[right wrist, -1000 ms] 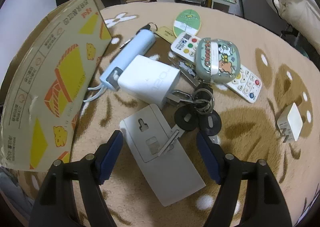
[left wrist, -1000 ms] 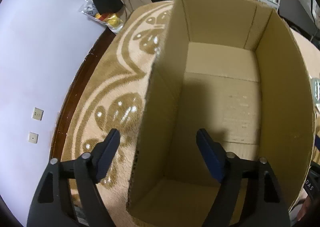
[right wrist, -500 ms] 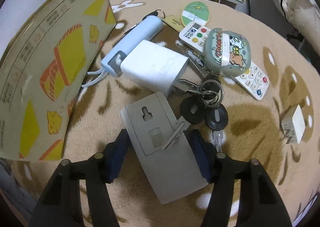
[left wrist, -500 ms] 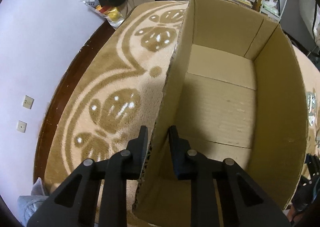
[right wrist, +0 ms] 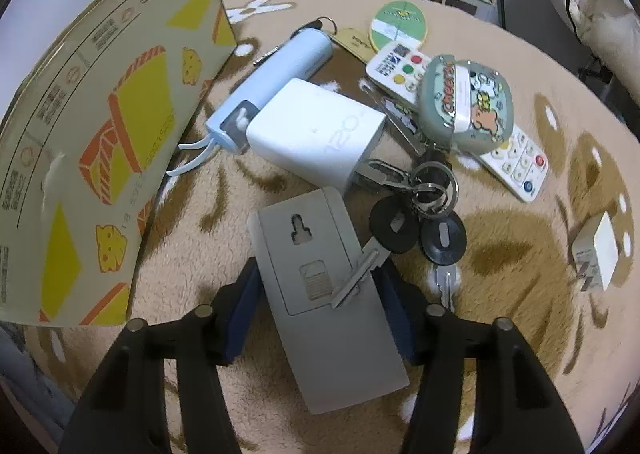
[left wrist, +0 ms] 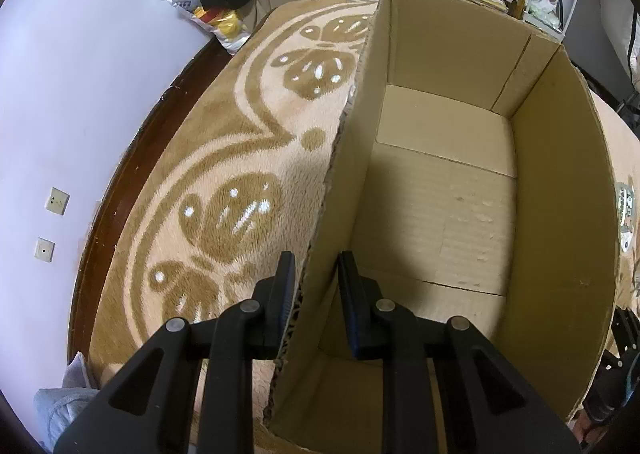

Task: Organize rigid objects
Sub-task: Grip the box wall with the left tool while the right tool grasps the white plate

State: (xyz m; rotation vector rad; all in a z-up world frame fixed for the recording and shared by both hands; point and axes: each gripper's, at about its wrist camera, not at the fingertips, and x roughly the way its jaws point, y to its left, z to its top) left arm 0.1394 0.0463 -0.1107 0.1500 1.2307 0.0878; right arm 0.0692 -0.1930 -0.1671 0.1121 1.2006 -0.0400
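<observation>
Task barely begun, we judge: cardboard box [left wrist: 460, 214] empty. Our left tool [left wrist: 314, 294] clamped on box wall. Our right tool [right wrist: 320, 314] closed around grey flat device [right wrist: 332, 302] on rug [right wrist: 520, 254]. Only right view shows keys [right wrist: 420, 222], white charger [right wrist: 320, 134], remote [right wrist: 516, 162] waiting.

The cardboard box [right wrist: 100, 158] is cut off at the left edge.
</observation>
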